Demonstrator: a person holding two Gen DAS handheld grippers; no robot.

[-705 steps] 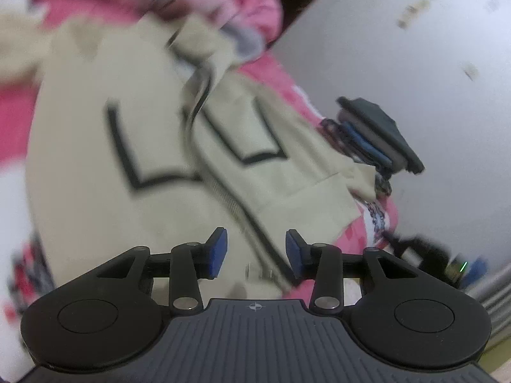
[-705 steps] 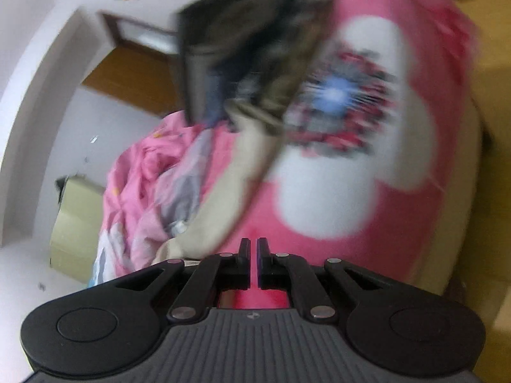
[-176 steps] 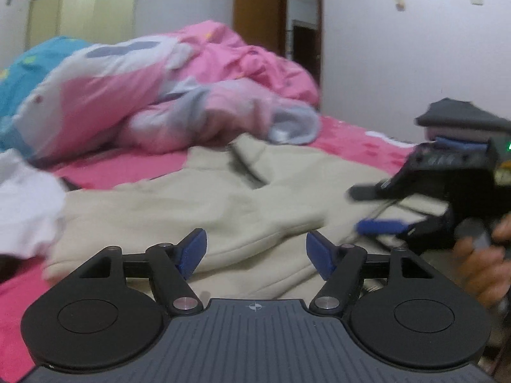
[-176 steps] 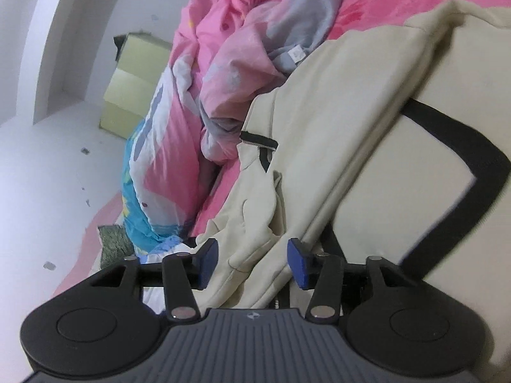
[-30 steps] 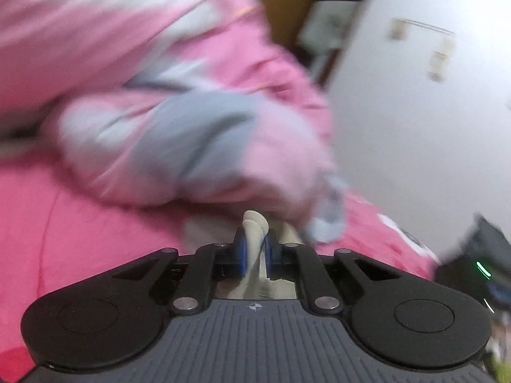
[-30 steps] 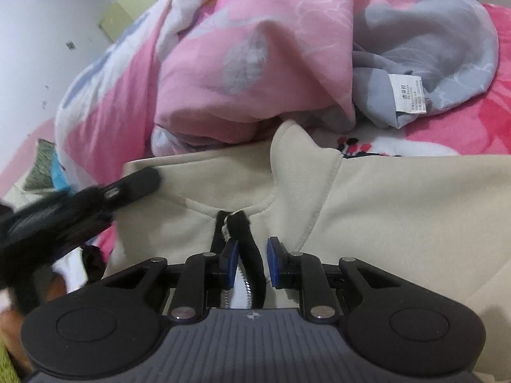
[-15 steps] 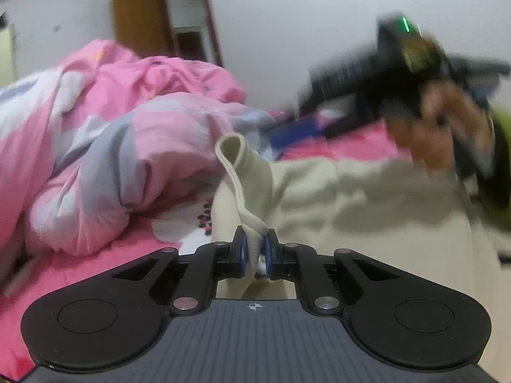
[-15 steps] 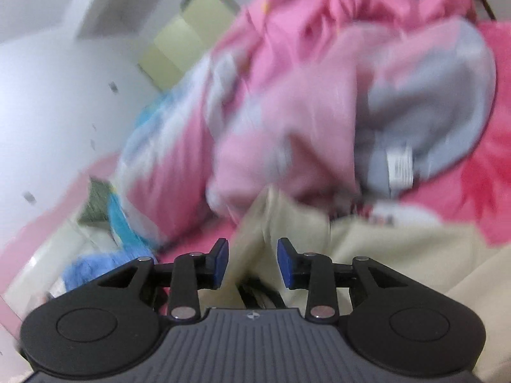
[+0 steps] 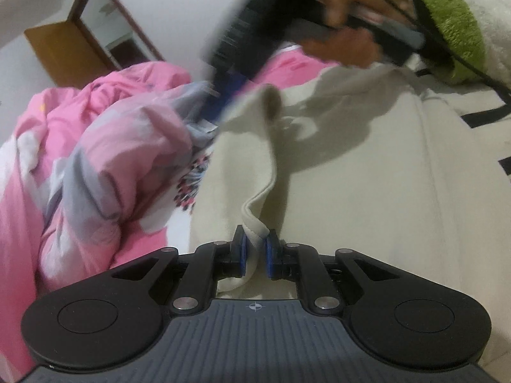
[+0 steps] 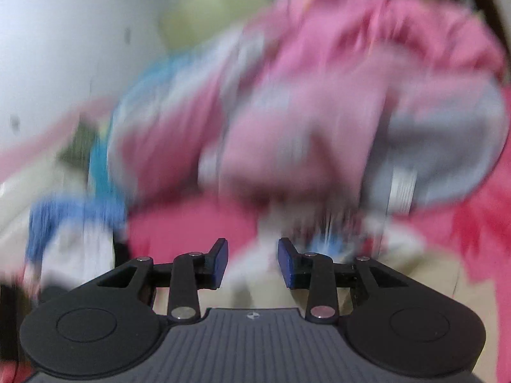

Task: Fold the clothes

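left gripper clamped on a ribbed cream edge of the beige jacket; the blue pads press the fold from both sides, though the jaws are just starting to ease apart. from the grip a strip of the cloth rises up and away to a rounded cuff-like end. the rest of the jacket lies spread flat to the right, over the pink bed sheet, with black trim lines at its far right edge. rumpled pink and grey duvet heaped to the left, just beside the jacket. far right, blurred: the person's right hand around a black tool, green cuff at the wrist.

right gripper released, jaws apart, nothing between the pads. its view is heavily smeared; duvet ahead, a sliver of beige cloth low at the near edge.
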